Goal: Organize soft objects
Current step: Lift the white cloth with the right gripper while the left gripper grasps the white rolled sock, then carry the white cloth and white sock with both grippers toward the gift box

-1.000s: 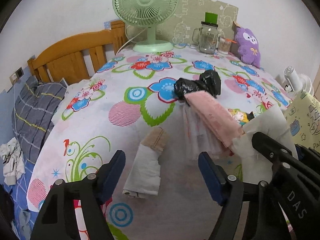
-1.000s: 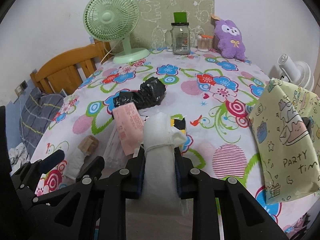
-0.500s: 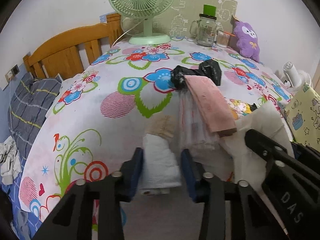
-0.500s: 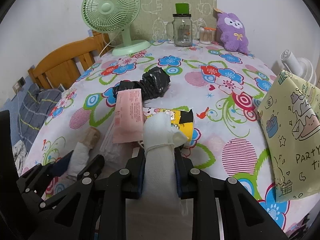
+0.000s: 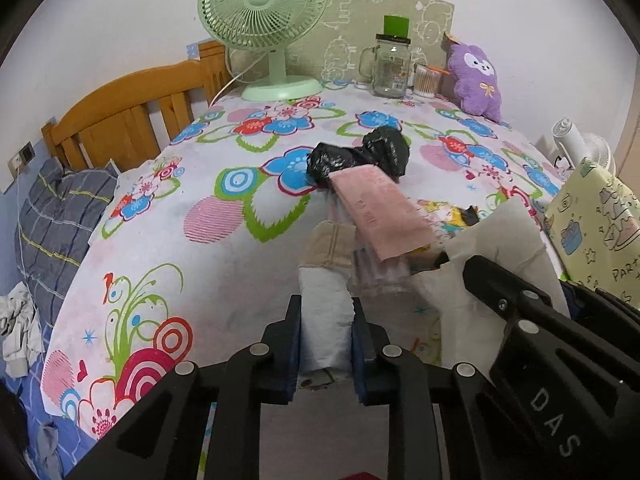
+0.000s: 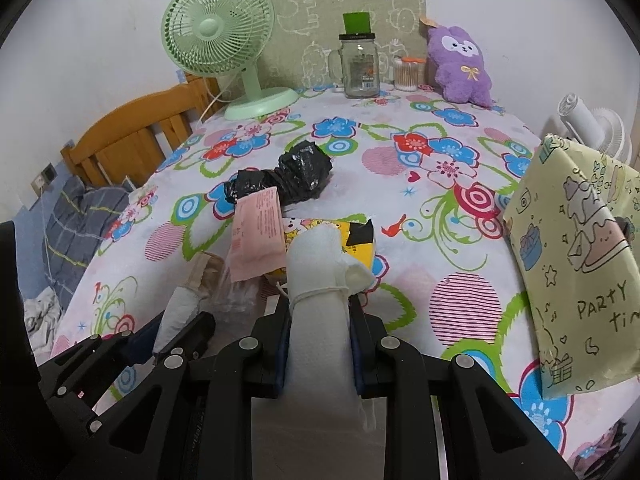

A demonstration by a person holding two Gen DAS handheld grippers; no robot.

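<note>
The left gripper (image 5: 326, 334) is closing on a white roll with a tan end (image 5: 325, 320) at 6 o'clock on the flowery tablecloth (image 5: 168, 200), while the right gripper (image 6: 320, 332) squeezes a white tied cloth roll (image 6: 320, 300) at its 3 o'clock.

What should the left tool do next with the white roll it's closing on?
Probably lift it. The left tool is closing with its pads against the white roll with the beige end, which lies on the flowered tablecloth; the right tool already holds a tied white cloth roll.
</note>
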